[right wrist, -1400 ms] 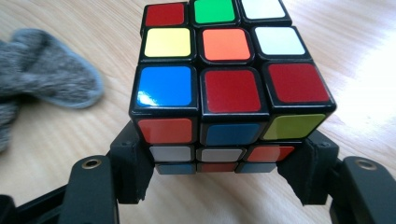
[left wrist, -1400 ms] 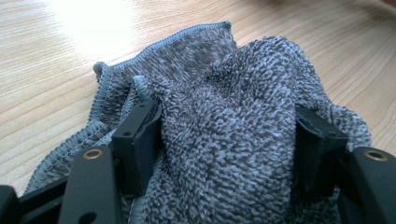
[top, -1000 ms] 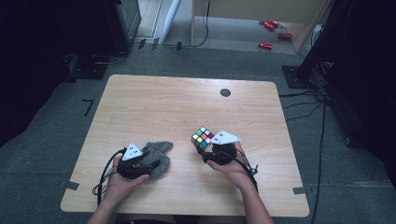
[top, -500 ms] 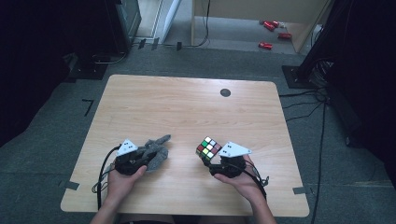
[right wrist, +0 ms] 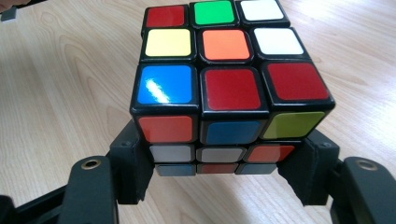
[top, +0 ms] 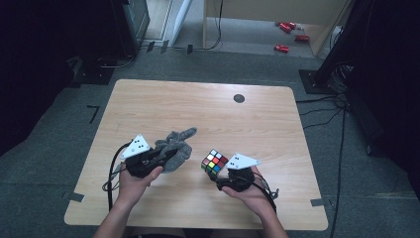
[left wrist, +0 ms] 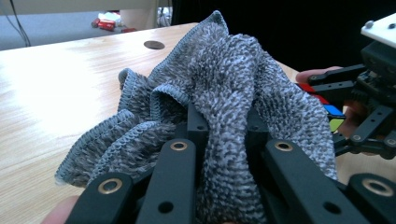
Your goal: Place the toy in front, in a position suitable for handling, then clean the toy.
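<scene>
A crumpled grey knitted cloth (top: 177,147) is bunched in my left gripper (top: 166,156), which is shut on it at the table's front left. In the left gripper view the cloth (left wrist: 224,79) drapes over both black jaws of that gripper (left wrist: 226,123) and hangs above the wood. A colourful puzzle cube (top: 214,162) sits between the jaws of my right gripper (top: 220,172) at front centre-right. The right gripper (right wrist: 219,163) clamps the cube (right wrist: 224,70) by its lower sides and holds it above the table. Cube and cloth are a short gap apart.
The wooden table (top: 198,109) has a small black round cap (top: 239,98) near its far edge. Red objects (top: 282,48) lie on the floor beyond, and cables (top: 317,111) trail off the right side. Both forearms enter from the near edge.
The left gripper has closed on the cloth and lifted it off the table, bunching it. The right gripper has drifted slightly toward the near edge with the cube.
</scene>
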### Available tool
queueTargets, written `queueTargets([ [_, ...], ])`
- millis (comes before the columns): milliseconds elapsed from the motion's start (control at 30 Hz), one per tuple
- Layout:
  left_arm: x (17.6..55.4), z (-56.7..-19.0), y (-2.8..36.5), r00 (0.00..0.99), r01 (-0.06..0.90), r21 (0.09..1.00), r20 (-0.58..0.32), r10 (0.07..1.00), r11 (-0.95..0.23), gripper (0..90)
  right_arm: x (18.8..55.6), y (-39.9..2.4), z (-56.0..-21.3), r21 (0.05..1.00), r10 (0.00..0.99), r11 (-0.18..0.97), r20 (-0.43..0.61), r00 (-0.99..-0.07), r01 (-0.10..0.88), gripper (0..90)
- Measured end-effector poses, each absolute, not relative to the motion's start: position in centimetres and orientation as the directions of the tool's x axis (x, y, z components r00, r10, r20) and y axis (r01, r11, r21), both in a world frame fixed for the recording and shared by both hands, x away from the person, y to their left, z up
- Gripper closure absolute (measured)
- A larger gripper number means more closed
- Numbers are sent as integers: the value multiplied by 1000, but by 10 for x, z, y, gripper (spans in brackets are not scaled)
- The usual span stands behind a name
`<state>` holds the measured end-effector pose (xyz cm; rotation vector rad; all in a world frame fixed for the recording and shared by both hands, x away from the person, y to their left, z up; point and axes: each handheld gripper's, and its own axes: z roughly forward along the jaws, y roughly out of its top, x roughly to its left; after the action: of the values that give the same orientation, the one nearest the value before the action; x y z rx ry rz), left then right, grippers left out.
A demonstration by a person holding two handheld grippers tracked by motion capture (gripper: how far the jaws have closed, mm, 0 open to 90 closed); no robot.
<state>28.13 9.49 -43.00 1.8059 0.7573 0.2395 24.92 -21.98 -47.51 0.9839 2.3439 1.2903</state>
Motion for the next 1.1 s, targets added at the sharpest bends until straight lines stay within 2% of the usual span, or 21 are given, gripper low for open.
queueTargets([
  [100,282,-431,98,779,391,906,-232,583,-162,801,249,-218,-476,825,688,359,83,-721,437,345],
  [367,278,-428,87,804,384,908,-239,544,-168,800,251,-208,-476,823,686,337,118,-718,457,346],
  [600,269,-423,70,843,361,913,-231,485,-191,799,248,-190,-481,796,695,396,66,-716,458,346],
  [700,263,-425,53,865,350,904,-212,454,-247,795,246,-184,-481,787,692,416,51,-720,456,346],
  [833,256,-432,35,871,324,891,-149,468,-319,784,243,-176,-477,792,694,408,54,-718,454,347],
  [900,253,-431,31,867,314,886,-122,483,-340,780,241,-172,-476,783,694,440,14,-720,440,347],
  [1100,259,-431,38,829,339,875,-104,549,-346,779,236,-164,-476,777,665,485,-29,-747,401,348],
])
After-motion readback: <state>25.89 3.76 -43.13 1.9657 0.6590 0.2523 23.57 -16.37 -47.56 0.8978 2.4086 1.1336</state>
